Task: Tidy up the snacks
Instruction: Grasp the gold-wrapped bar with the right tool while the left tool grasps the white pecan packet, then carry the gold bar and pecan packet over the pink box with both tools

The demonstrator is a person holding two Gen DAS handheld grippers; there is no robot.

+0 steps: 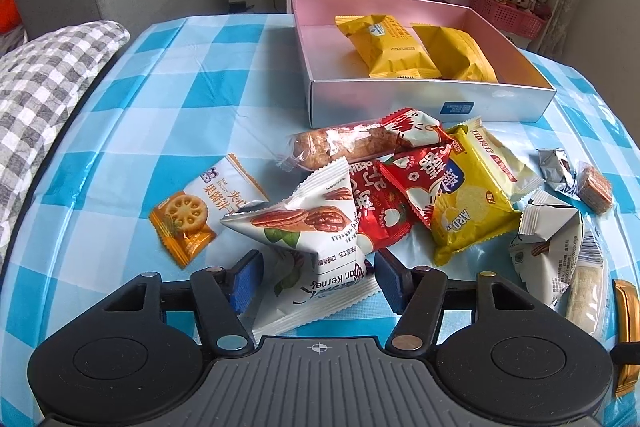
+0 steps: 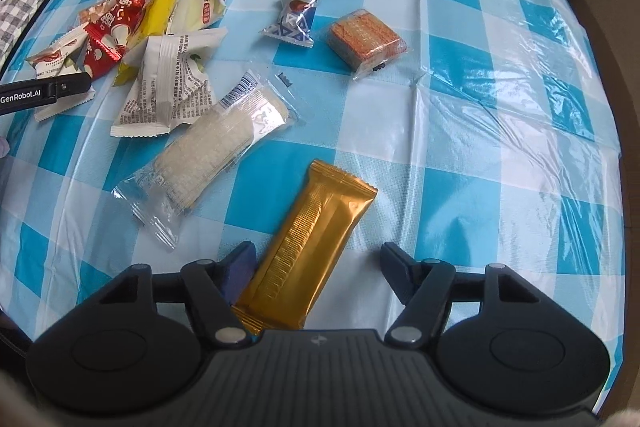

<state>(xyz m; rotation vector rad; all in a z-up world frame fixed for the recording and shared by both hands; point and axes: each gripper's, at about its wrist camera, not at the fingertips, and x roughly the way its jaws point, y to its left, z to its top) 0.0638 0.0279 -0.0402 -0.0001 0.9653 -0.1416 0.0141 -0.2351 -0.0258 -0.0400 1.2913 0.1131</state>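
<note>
1. Left gripper (image 1: pixel 316 277): jaws apart, straddling the pecan pack (image 1: pixel 304 227); pads beside it, not clamped as far as I can tell.
2. Right gripper (image 2: pixel 318 271): jaws apart around the gold bar (image 2: pixel 312 247); left pad touches or nearly touches it, right pad well clear.
3. Landmark = box (image 1: pixel 432 103), pink inside, silver walls, at far side of the table (image 1: pixel 180 99).
4. Done: 2 yellow packs (image 1: pixel 394 43) lie inside the box.
5. Left: everything else sits outside, on the gripper side of the box. Pile just in front of its near wall: cereal roll (image 1: pixel 340 143), red packs (image 1: pixel 404 179), chip pack (image 1: pixel 468 211), biscuit pack (image 1: pixel 200 207). Further from the box: wafer sleeve (image 2: pixel 212 151), wafer block (image 2: pixel 366 41), blue-white candy (image 2: pixel 294 19). My read: early stage, most still to go.
6. Legible text: "an Kernel" on pecan pack, "ARD" on chip pack, "GenRobot.AI" on left gripper seen from the right view. Box label unreadable.
</note>
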